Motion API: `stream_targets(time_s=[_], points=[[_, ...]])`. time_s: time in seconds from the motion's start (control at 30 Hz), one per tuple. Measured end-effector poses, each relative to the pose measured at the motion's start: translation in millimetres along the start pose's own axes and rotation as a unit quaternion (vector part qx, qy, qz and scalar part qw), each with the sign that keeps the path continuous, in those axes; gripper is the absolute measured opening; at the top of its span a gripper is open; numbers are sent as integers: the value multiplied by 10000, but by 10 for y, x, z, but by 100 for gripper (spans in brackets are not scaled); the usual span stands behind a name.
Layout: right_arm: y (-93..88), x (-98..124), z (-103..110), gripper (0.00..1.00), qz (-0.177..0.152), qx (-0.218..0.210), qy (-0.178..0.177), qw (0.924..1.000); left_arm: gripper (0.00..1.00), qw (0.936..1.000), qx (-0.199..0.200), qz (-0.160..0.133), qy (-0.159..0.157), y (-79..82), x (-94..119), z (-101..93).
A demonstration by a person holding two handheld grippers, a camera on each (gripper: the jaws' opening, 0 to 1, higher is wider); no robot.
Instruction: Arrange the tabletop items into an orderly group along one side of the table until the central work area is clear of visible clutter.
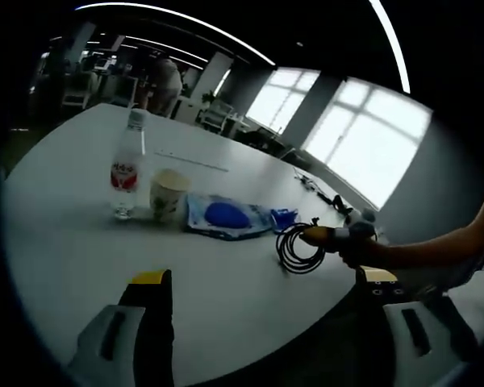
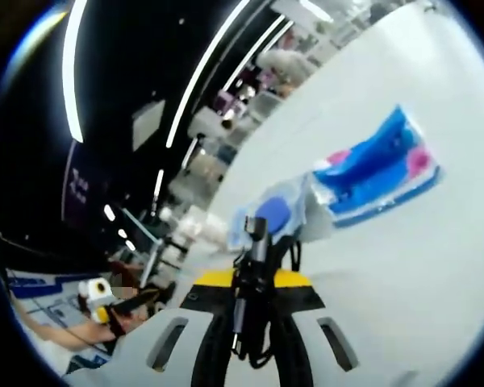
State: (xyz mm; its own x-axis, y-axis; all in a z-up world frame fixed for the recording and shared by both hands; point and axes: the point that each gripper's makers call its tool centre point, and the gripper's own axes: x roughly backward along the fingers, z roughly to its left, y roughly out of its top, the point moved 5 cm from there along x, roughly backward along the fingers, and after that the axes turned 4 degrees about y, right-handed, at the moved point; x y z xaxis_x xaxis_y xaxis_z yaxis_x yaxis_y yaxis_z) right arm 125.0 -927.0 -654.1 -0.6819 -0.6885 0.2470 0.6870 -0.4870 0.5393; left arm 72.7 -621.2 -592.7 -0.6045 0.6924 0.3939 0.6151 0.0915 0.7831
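- Left gripper view: my left gripper (image 1: 262, 310) hangs over the table's (image 1: 81, 250) near edge, jaws wide apart and empty; bottle (image 1: 127, 171), paper cup (image 1: 168, 193) and blue packet (image 1: 224, 216) line up mid-table.
- Right gripper view: my right gripper (image 2: 253, 300) clamps the coiled black cable (image 2: 253, 322), lifted for regrouping beside the packet.

Left view wide over table (image 1: 81, 266); right view close, rolled; both share blue packet (image 1: 226, 216)
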Motion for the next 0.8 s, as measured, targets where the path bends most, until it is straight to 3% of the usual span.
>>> stream_targets(time_s=[0.8], points=[[15, 159, -394, 10, 246, 660, -975, 9927, 93, 9999, 32, 12, 101, -19, 29, 19]])
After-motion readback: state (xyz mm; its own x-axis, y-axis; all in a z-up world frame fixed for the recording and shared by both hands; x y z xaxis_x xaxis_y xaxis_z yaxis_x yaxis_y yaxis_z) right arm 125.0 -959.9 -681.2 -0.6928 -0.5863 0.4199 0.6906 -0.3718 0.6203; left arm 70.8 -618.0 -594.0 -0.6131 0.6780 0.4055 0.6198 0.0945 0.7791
